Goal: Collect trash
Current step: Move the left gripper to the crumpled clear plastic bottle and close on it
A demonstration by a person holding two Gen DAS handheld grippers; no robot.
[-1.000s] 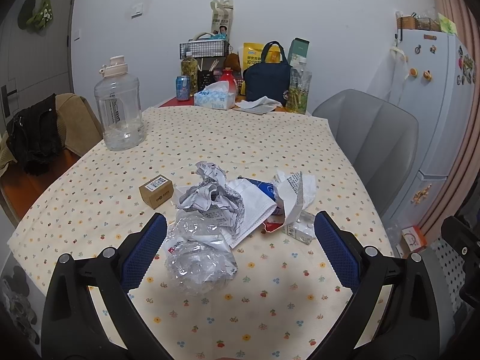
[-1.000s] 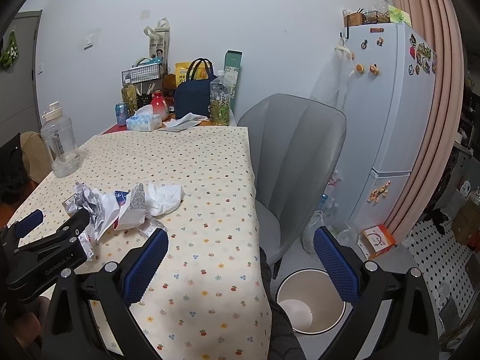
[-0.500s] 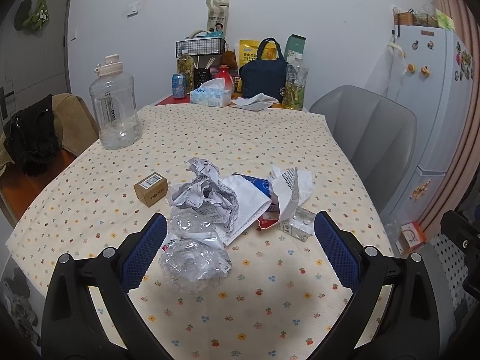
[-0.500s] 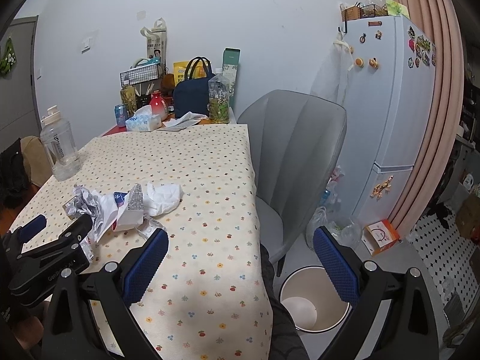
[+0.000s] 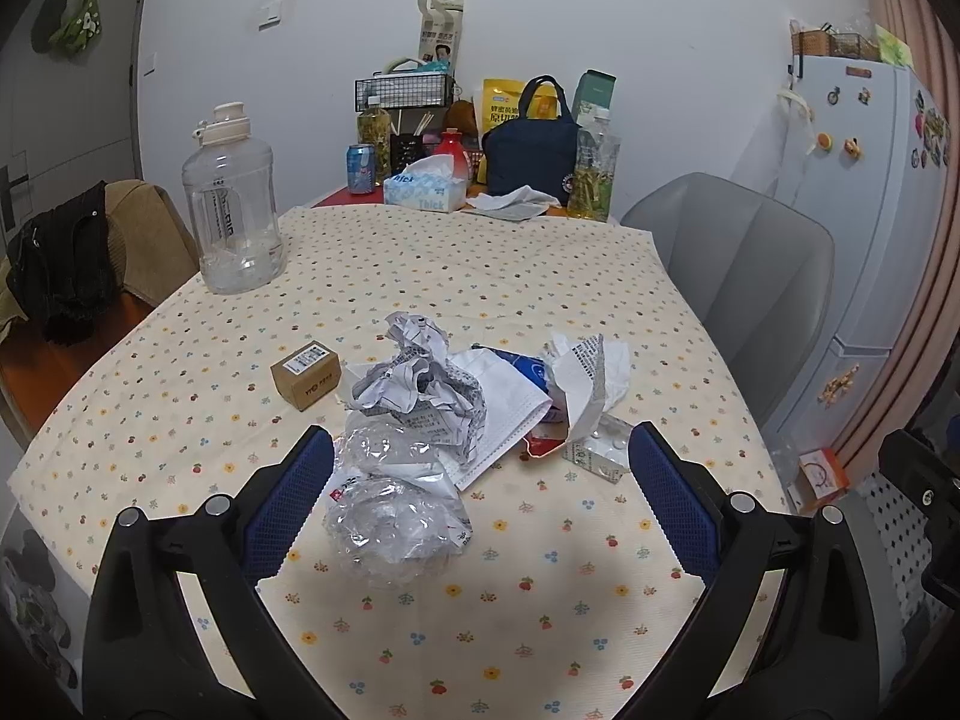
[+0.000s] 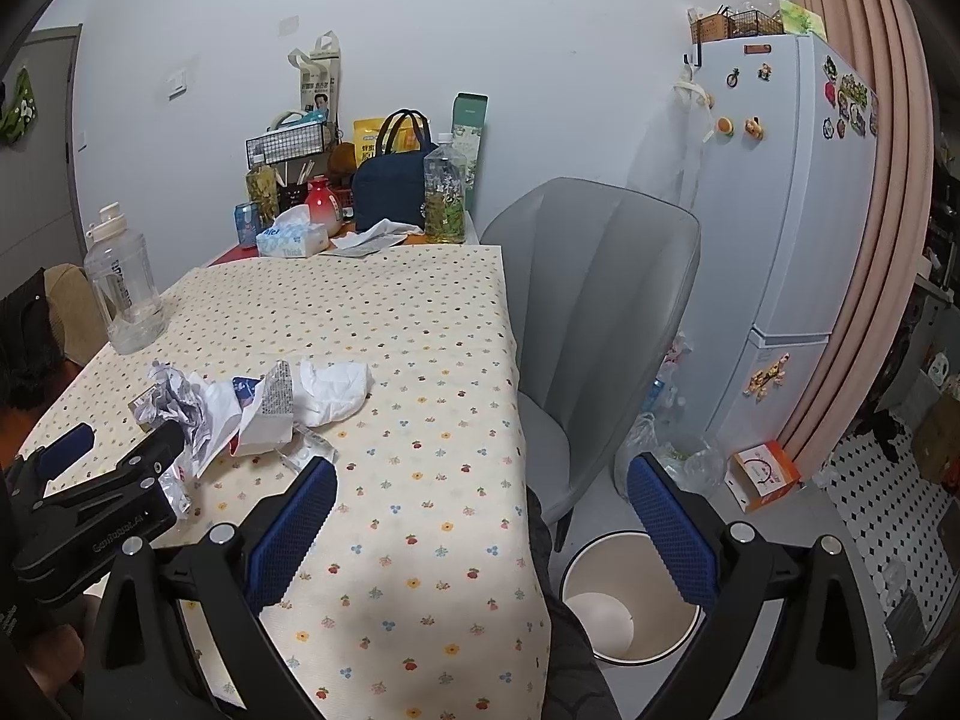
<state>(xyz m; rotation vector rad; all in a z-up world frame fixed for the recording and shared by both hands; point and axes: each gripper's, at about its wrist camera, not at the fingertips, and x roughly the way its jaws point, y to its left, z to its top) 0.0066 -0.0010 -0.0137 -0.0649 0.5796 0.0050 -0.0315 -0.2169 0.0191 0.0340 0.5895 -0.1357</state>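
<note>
Flowered tablecloth (image 5: 540,600), crumpled trash pile (image 5: 444,414) just beyond wide-open, empty left claw (image 5: 480,498).

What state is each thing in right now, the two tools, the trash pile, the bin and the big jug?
Left tool: open, empty.
Right tool: open, empty.
Crumpled paper: lying on the table.
Clear plastic wrap: crumpled, between the left tool's fingers, ungripped.
Trash bin: uncovered, on the floor.
Water jug: upright, capped.
</note>
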